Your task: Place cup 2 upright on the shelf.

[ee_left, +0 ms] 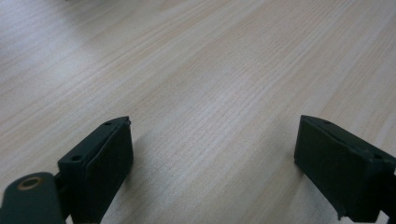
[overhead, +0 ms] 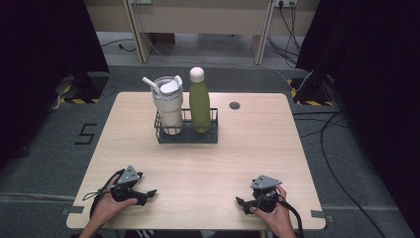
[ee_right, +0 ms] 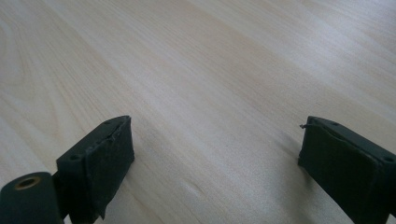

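The wire basket (overhead: 186, 133) stands past the middle of the counter (overhead: 198, 168), square to the person, with a cream tumbler (overhead: 167, 106) in its left end and a green bottle (overhead: 199, 101) in its right end. Both vessels stand upright and close together, the low rails keeping them from tipping; the tumbler's straw (overhead: 150, 84) leans out to the left. Set there, the basket lies about equally far from either hand, so either could plausibly go for it.

The left claw (overhead: 148, 194) rests low at the near left edge of the counter, its tips turned inward toward the centre. In the left gripper view its jaws stand wide apart with bare wood between them. The right claw (overhead: 242, 204) sits at the near right edge, likewise turned inward, and the right gripper view shows its jaws spread wide over bare counter, gripping nothing. Both are well apart from the basket, which looks like a waiting pose before any reach begins. A small round grommet (overhead: 235, 105) sits beyond the basket to the right.
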Tool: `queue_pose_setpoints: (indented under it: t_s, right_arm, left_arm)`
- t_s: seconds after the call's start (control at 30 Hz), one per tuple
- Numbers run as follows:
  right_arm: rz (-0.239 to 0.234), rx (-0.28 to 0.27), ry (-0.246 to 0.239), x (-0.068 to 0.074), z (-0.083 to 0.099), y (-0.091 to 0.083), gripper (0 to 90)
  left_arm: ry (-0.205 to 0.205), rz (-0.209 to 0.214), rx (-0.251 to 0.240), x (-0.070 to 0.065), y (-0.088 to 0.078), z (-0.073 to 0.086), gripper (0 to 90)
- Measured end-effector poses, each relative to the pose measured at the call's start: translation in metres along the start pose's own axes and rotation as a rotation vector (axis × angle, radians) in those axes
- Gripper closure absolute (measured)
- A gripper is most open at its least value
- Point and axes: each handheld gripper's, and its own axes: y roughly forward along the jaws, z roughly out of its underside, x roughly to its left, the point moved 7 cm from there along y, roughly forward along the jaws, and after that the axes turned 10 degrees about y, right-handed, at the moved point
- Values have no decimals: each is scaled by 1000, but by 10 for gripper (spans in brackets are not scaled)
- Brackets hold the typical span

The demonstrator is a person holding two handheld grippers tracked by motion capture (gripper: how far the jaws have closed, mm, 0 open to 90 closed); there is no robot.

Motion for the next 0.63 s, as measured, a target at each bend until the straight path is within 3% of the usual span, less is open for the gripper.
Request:
queue_pose_setpoints:
  t_s: [0.63]
  right_arm:
    - [1, 3, 2, 0, 0, 0, 92]
  left_arm:
    - [-2, 0, -1, 0, 0, 0, 110]
